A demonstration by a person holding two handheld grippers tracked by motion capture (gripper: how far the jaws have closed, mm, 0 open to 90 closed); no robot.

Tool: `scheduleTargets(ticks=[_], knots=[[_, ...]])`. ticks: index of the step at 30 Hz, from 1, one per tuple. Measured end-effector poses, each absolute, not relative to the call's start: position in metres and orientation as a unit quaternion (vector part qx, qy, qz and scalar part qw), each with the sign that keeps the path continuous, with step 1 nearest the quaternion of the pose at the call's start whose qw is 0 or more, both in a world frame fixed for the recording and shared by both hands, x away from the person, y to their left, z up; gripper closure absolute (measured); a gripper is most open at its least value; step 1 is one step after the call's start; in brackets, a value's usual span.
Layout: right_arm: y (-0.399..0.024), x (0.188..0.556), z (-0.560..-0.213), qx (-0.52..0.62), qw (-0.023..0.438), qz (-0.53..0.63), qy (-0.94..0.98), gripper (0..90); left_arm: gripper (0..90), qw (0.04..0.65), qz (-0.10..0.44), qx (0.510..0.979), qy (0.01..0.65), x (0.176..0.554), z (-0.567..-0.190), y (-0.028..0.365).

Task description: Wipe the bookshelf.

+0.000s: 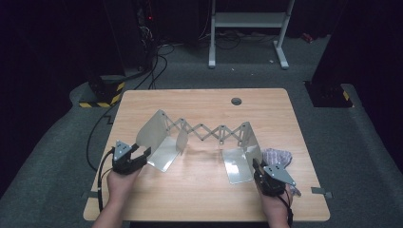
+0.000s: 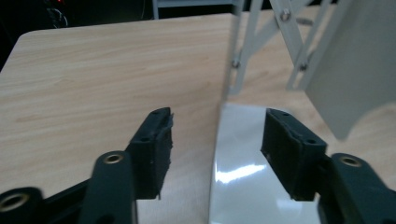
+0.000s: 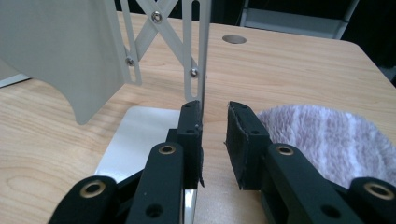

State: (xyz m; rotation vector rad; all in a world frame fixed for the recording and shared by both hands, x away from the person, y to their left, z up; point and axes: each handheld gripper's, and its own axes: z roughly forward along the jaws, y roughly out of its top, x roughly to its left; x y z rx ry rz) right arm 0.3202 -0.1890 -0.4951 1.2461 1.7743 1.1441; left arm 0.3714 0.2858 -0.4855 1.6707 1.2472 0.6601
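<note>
Metal, pale grey: I see the expanding rack (image 1: 204,137) standing mid-table (image 1: 204,199), stretched left to right. My left gripper (image 1: 142,154) is released, jaws apart beside the rack's left base plate (image 2: 238,172), gripping nothing. My right gripper (image 3: 212,140) stands slightly parted around the rack's right upright edge; contact is unclear. A striped cloth (image 3: 327,140), partly cut off, lies right. I read no markings.

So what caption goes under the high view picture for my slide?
Two hand-held grippers, left gripper and right gripper, open at the ends of a stretched metal scissor rack.
</note>
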Motion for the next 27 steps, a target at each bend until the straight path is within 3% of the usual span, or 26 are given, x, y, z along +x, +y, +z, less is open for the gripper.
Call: scheduleTargets(ticks=[5,9,14,21,27], knots=[[-0.184,0.322,-0.497,0.473,0.341,0.435,0.686,88.0,70.7,0.470,0.267,0.686,0.488,0.379,-0.481,0.281],[-0.175,0.329,-0.496,0.480,0.347,0.426,0.683,88.5,85.6,0.459,0.288,0.694,0.474,0.367,-0.482,0.267],[-0.157,0.350,-0.497,0.476,0.357,0.421,0.684,86.4,83.4,0.442,0.323,0.693,0.469,0.351,-0.483,0.256],[-0.144,0.378,-0.495,0.467,0.356,0.412,0.697,86.2,79.7,0.419,0.332,0.696,0.479,0.368,-0.480,0.255],[-0.147,0.378,-0.494,0.464,0.348,0.412,0.703,86.9,80.1,0.424,0.339,0.687,0.484,0.369,-0.482,0.255]])
